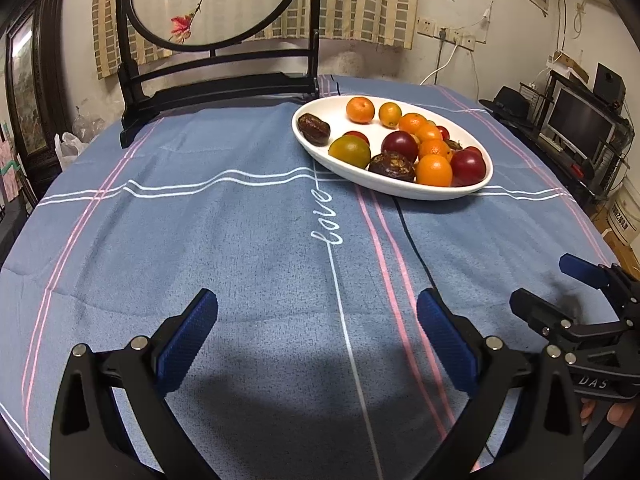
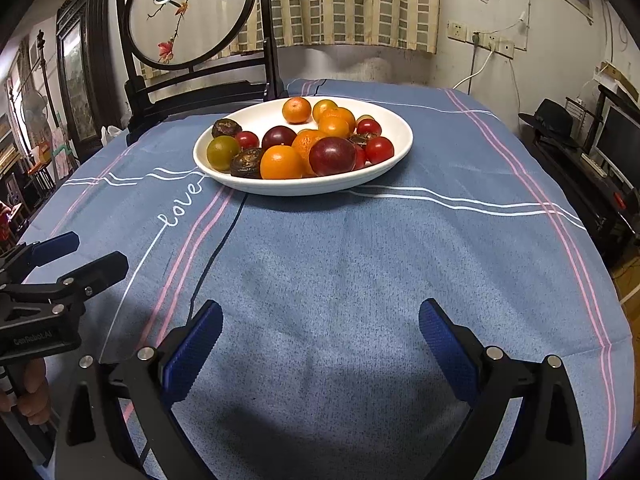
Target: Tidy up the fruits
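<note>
Blue tablecloth, fruit plate well beyond right claw

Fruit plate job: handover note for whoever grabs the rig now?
Left gripper: open, empty, low over the blue tablecloth.
Right gripper: open, empty, also over the cloth, facing the plate.
All fruit sits piled on the white oval plate: oranges, red and dark plums, cherry tomatoes, one green fruit, brown wrinkled ones.
Done: nothing visibly sorted.
Left: all of the organizing; no other container is in view.
</note>
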